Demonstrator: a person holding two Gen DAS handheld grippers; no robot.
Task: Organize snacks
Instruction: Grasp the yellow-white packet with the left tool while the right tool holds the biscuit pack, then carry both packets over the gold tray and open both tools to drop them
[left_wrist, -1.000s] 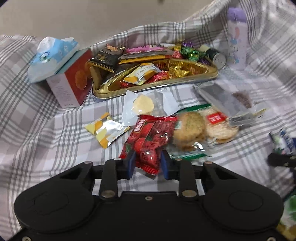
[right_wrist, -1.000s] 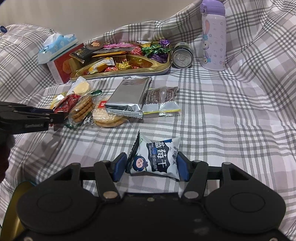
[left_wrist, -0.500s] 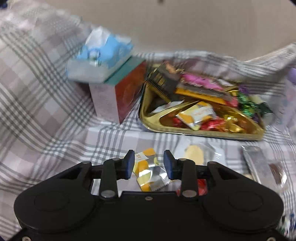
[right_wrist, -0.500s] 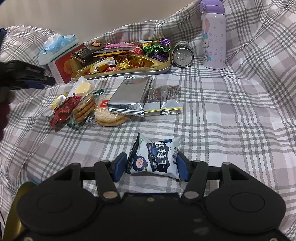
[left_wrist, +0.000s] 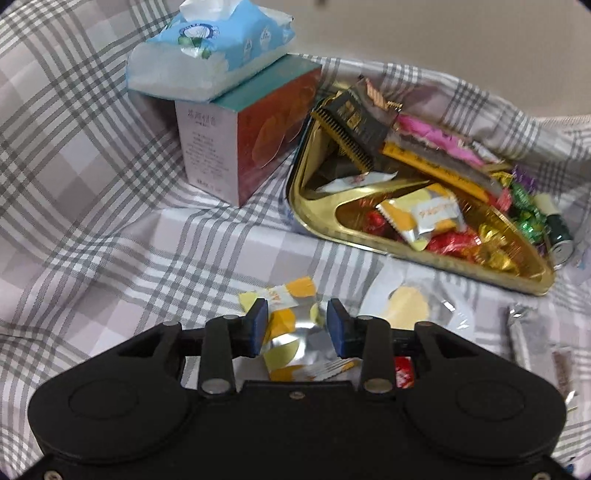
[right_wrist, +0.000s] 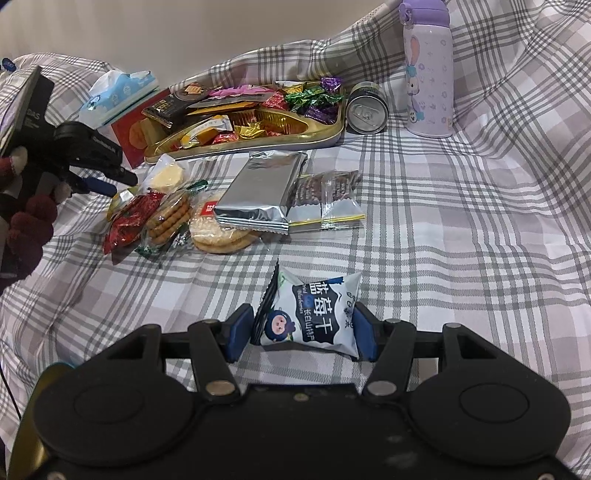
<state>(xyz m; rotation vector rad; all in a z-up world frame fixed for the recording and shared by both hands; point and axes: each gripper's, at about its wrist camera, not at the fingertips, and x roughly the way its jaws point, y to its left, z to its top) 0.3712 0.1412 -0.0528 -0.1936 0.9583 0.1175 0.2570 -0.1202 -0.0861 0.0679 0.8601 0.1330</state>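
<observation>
A gold tray (left_wrist: 314, 201) heaped with wrapped snacks lies on the plaid cloth; it also shows in the right wrist view (right_wrist: 325, 134). My left gripper (left_wrist: 297, 326) is open, its blue pads either side of a yellow-and-silver snack packet (left_wrist: 291, 332) lying on the cloth just in front of the tray. My right gripper (right_wrist: 301, 330) holds its pads against both sides of a white-and-blue blueberry packet (right_wrist: 314, 314). Loose snacks lie between: a red packet (right_wrist: 129, 221), biscuits (right_wrist: 168, 218), a silver pack (right_wrist: 264, 188). The left gripper also shows in the right wrist view (right_wrist: 107, 182).
A tissue pack (left_wrist: 207, 55) sits on a red-and-white box (left_wrist: 240, 129) left of the tray. A drink can (right_wrist: 367, 110) and a purple bottle (right_wrist: 428, 70) stand right of the tray. A clear-wrapped yellow pastry (left_wrist: 408, 302) lies beside the yellow packet.
My left gripper has left the red packet on the cloth, moved forward and left toward the tray, and now straddles the yellow-and-silver packet. The right gripper and its blueberry packet stayed put.
</observation>
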